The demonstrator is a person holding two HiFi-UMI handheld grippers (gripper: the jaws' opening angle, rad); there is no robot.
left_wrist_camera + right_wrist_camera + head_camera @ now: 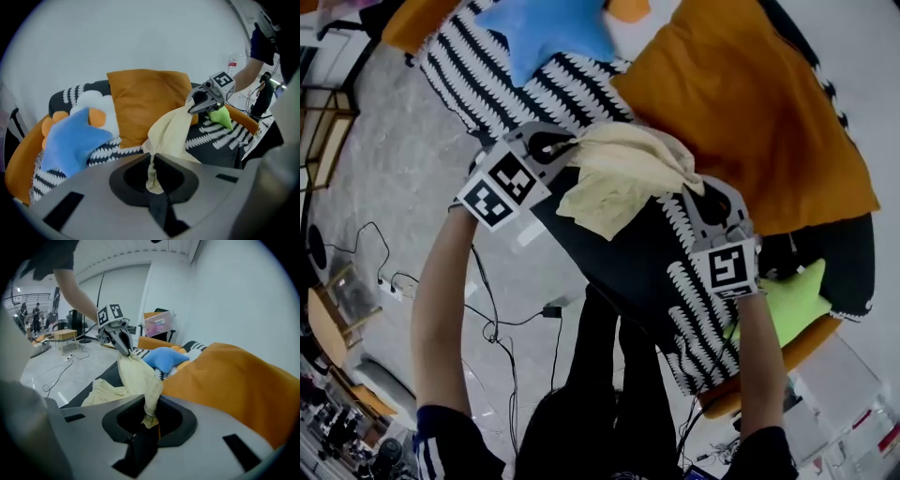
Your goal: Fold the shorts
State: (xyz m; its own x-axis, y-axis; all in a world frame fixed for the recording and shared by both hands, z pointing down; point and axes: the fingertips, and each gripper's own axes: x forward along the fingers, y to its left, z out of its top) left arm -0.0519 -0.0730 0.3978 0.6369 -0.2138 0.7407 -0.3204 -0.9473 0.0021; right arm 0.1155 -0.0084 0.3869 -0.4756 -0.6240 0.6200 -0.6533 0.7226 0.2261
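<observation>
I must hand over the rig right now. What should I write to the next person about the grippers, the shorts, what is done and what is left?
Left gripper: shut on one edge of the shorts.
Right gripper: shut on another edge of the shorts.
Shorts: bunched, hanging between the two grippers over the sofa, beside the orange cushion.
Done: shorts are picked up; no fold shows.
Left: probably spread them flat on the sofa, then fold.

Black-and-white patterned sofa: large orange pillow, blue star cushion, green cushion lying on it.
</observation>
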